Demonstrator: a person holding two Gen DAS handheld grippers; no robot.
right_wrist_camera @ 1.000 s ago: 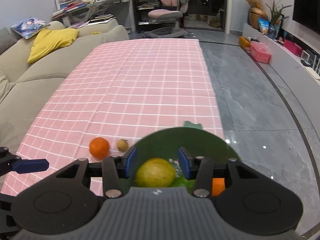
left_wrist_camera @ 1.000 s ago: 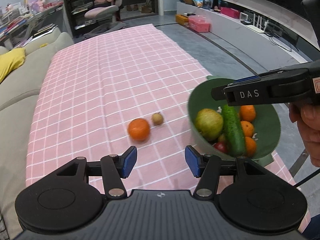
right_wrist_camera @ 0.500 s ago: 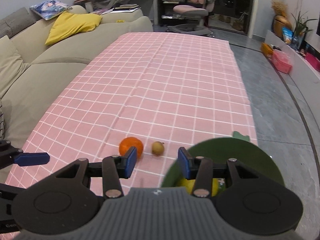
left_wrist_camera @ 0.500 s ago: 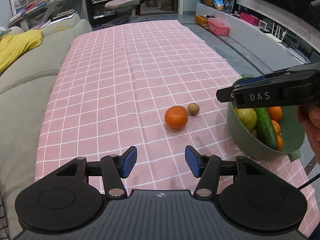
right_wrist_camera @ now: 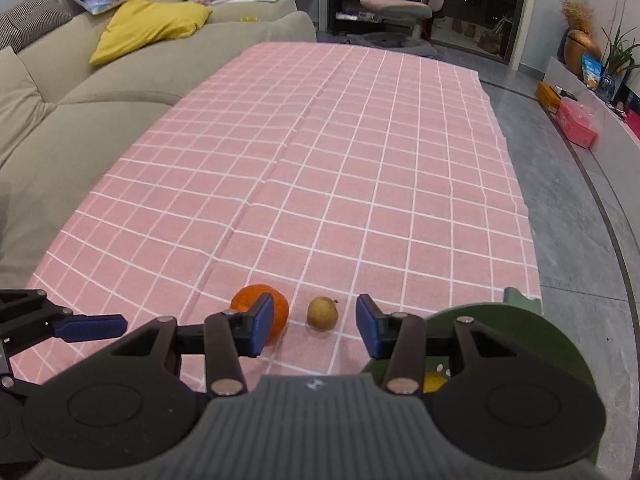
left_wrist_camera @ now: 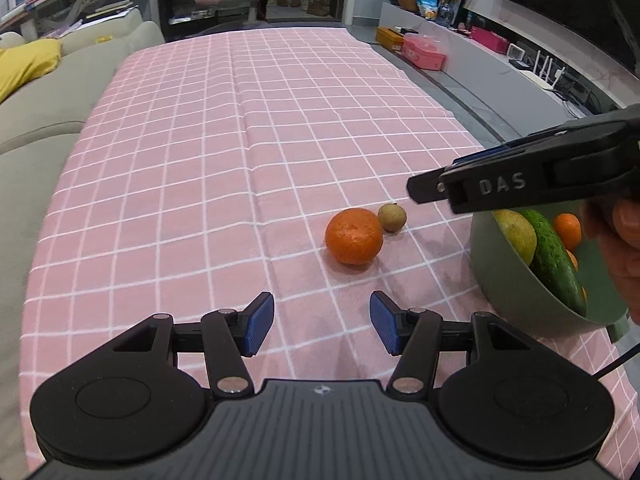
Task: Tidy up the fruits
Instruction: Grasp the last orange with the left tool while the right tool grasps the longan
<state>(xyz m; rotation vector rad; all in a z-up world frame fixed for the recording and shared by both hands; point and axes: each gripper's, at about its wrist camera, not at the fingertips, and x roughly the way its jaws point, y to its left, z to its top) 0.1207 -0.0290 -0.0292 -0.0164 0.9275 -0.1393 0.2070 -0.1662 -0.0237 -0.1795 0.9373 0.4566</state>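
An orange [left_wrist_camera: 353,235] and a small brown round fruit [left_wrist_camera: 392,217] lie side by side on the pink checked cloth [left_wrist_camera: 224,152]. To their right stands a green bowl [left_wrist_camera: 516,292] holding a yellow-green apple [left_wrist_camera: 516,234], a cucumber [left_wrist_camera: 554,258] and small oranges. My left gripper [left_wrist_camera: 322,328] hovers open and empty, short of the orange. My right gripper [right_wrist_camera: 315,330] is open and empty above the cloth; the brown fruit [right_wrist_camera: 322,313] lies just beyond its gap, the orange [right_wrist_camera: 262,308] behind its left finger, the bowl [right_wrist_camera: 516,332] under its right side.
A beige sofa [right_wrist_camera: 80,120] with a yellow cushion [right_wrist_camera: 148,26] runs along the table's left side. Grey floor [right_wrist_camera: 572,216] lies off the right edge, with a pink box [right_wrist_camera: 578,124] by the wall. A pink chair [right_wrist_camera: 400,0] stands beyond the far end.
Both grippers shifted left and sank. The right gripper left the bowl's top and now faces the brown fruit. In the left view the loose fruits slid from centre to right.
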